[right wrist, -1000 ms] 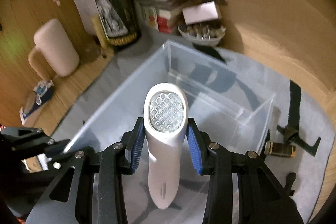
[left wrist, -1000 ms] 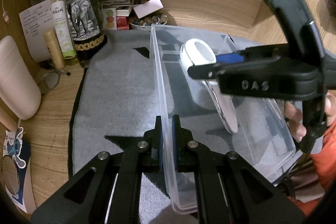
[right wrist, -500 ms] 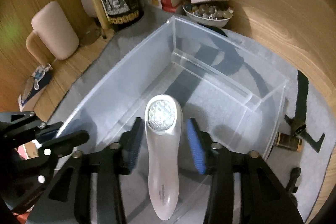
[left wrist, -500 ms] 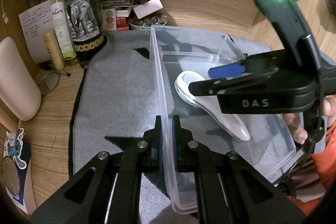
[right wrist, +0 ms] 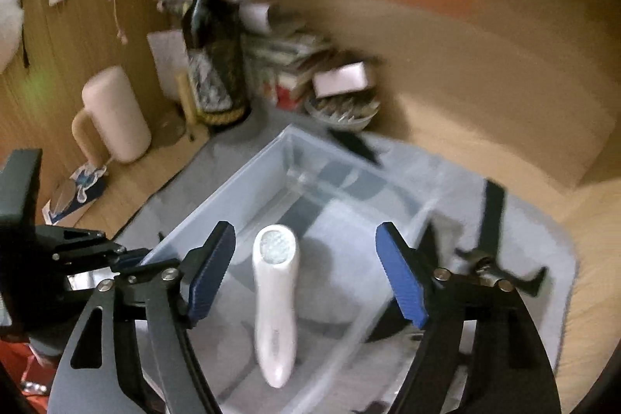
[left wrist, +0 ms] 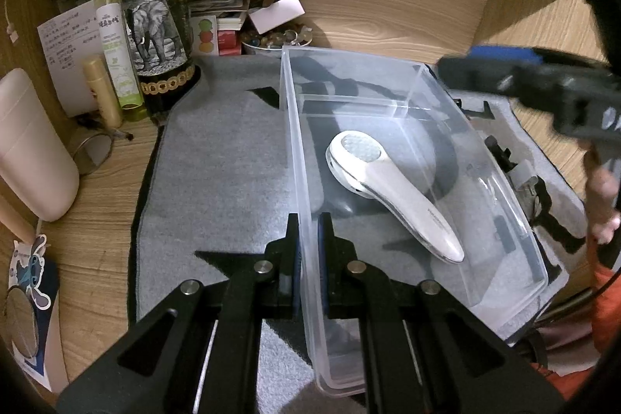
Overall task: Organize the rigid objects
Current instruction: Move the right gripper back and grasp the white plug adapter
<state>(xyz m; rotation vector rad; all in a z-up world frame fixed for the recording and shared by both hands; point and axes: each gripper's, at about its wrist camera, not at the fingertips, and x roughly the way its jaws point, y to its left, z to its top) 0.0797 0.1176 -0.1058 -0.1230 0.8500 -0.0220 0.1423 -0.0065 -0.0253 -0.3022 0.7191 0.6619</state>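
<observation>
Bottles and clutter stand at far left, off the grey mat (left wrist: 217, 181). Left gripper (left wrist: 308, 258) pinches the clear bin (left wrist: 504, 181) wall, likely to steady it, while the white handheld device (left wrist: 392, 193) lies flat inside. Right gripper (right wrist: 306, 274) hangs spread wide above, holding nothing.

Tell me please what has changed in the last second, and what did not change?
The right gripper let go of the white handheld device, opened wide and pulled back up; the device now lies on the floor of the clear plastic bin. The left gripper stays clamped on the bin's wall, and the bin has not moved.
</observation>
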